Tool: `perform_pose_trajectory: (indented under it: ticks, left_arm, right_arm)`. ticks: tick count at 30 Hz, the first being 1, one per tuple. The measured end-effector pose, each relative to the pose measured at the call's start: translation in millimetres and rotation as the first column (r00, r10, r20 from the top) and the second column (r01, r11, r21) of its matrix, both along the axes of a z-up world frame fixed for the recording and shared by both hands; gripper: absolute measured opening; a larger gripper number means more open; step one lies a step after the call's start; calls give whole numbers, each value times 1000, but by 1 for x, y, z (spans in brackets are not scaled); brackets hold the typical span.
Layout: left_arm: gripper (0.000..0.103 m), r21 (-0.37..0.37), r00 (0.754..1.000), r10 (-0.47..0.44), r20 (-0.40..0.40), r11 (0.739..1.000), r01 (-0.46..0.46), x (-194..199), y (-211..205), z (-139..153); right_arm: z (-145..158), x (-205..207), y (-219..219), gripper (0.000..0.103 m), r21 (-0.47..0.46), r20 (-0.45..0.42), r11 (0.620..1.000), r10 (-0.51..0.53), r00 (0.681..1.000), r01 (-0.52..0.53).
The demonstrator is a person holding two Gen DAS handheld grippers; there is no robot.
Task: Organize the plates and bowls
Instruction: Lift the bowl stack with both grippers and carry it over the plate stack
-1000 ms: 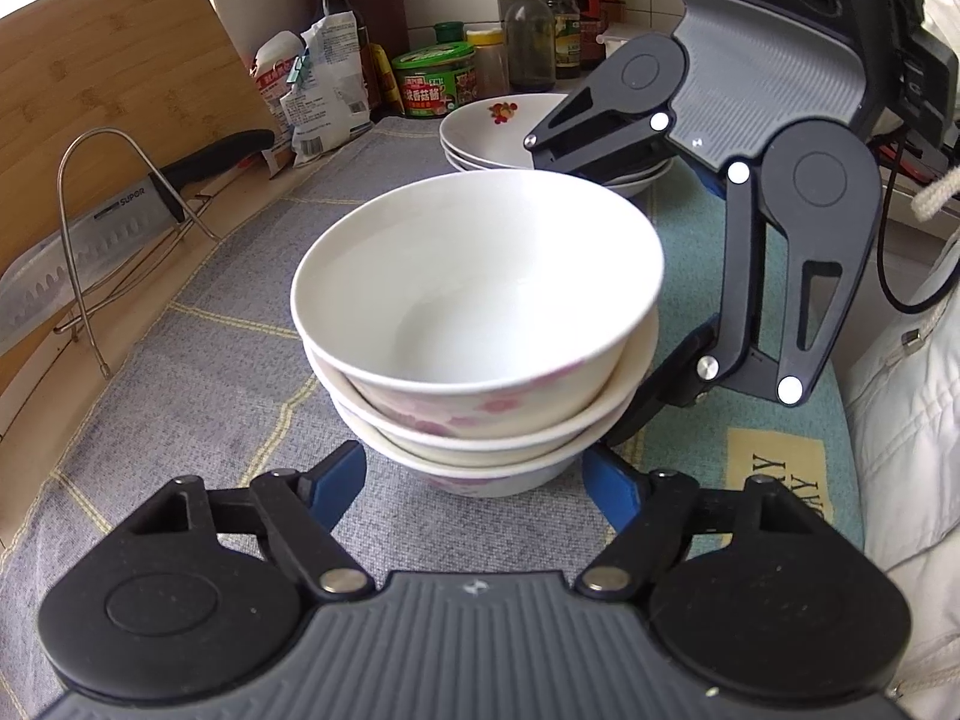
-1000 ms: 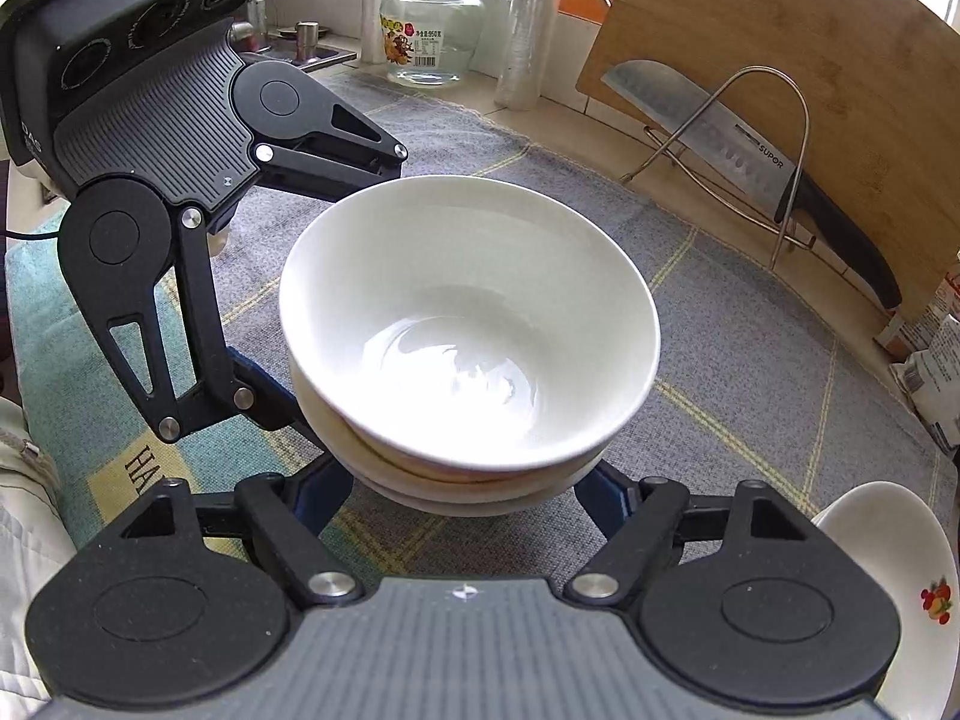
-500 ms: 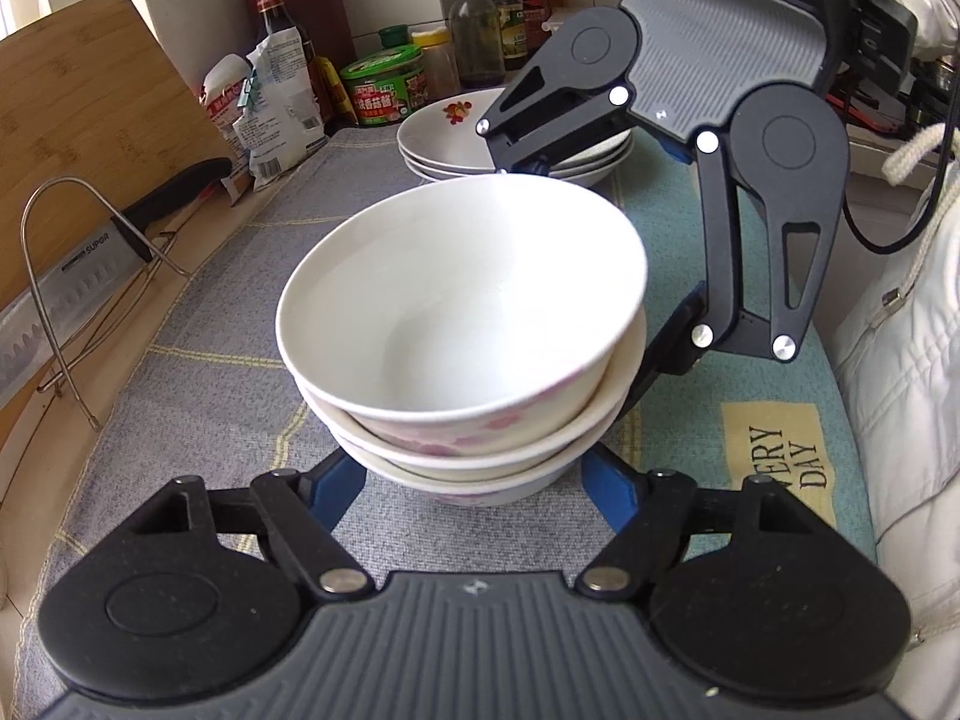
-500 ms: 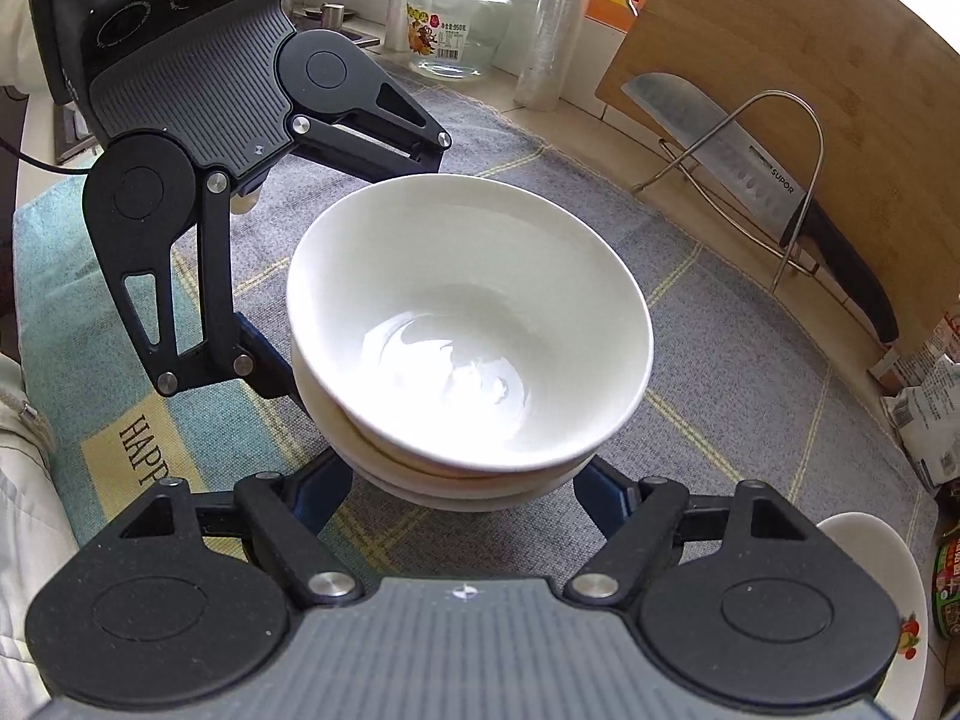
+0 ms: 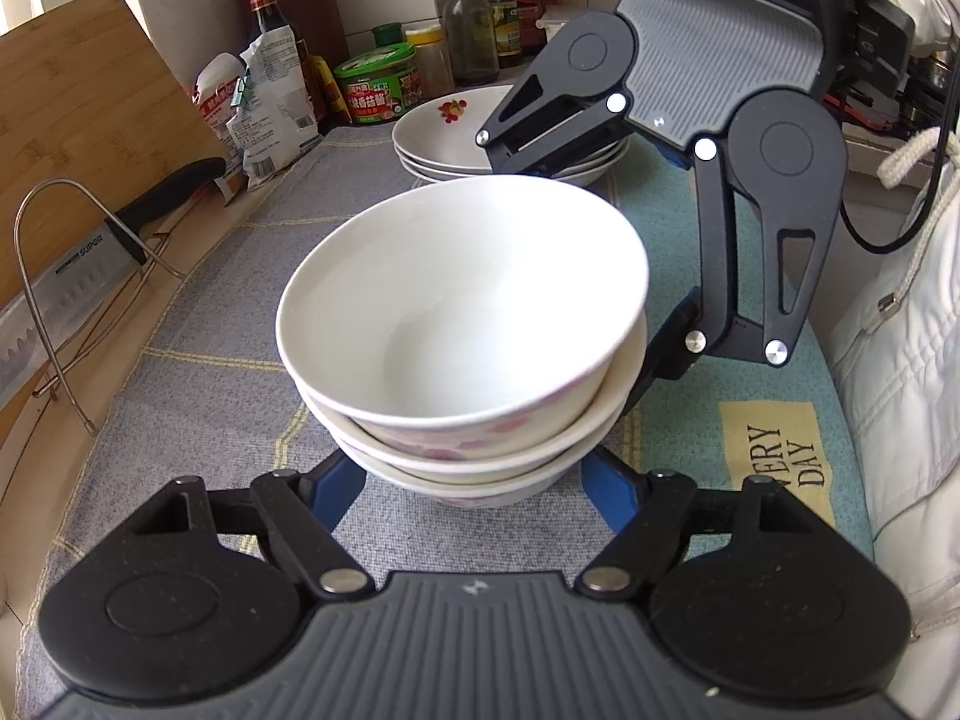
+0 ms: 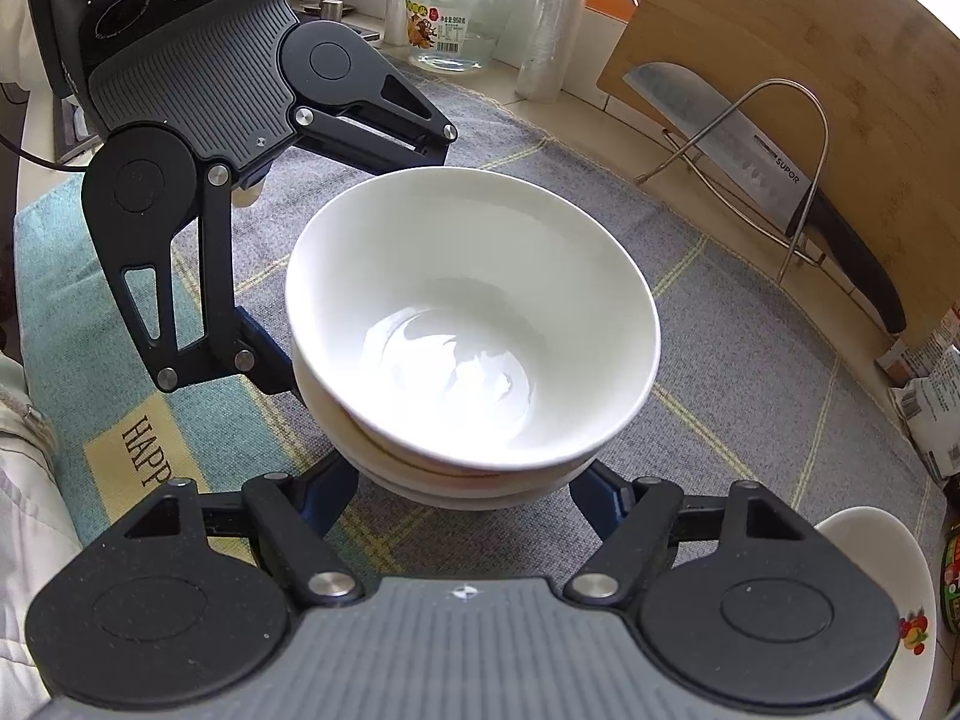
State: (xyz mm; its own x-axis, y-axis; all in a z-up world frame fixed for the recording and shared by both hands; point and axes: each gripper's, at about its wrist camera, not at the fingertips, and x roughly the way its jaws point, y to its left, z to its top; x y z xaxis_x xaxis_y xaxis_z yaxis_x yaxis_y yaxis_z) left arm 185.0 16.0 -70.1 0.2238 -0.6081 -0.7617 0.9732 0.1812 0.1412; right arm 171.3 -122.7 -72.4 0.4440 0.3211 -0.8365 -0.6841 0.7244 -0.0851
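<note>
The stack of bowls (image 5: 465, 354), three nested white ones with a faint pink pattern on the outside, sits between the two sets of tongs. The left tongs (image 5: 474, 483) reach in from one side and the right tongs (image 6: 462, 492) from the opposite side, each spread wide with its blue-tipped fingers low against the bottom bowl. Whether the pads press the china or merely flank it cannot be told, since the bowls hide the contact.

The main risk, judging from this, is the upper bowls. Only the lowest one is flanked by the fingers, and the top one (image 6: 474, 324) already sits a little askew in the nest, so any tilt or uneven travel between the two hands could make it slide or tip out. Glazed china on smooth pads may also slip if the squeeze is light.

Beyond the right tongs, as the left camera looks, a stack of plates (image 5: 456, 138) with a fruit motif waits on the bench, which is covered by a grey checked cloth (image 5: 198, 324). To the left of the left tongs a cleaver (image 5: 72, 276) leans in a wire rack before a wooden cutting board (image 5: 90, 138); bottles, jars and packets crowd the tiled back wall.
</note>
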Motion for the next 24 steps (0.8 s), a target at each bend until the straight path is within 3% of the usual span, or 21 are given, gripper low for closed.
perform_pose_trajectory:
  ticks: [17, 24]
  left_arm:
    - [78, 28, 999, 21, 50, 999, -22, -6, -9, 9]
    - [78, 49, 999, 27, 20, 998, -28, -1, -10, 6]
  right_arm:
    - [6, -7, -5, 80, 6, 23, 999, -40, 999, 39]
    - [6, -11, -2, 80, -7, 34, 1000, 1, 999, -1]
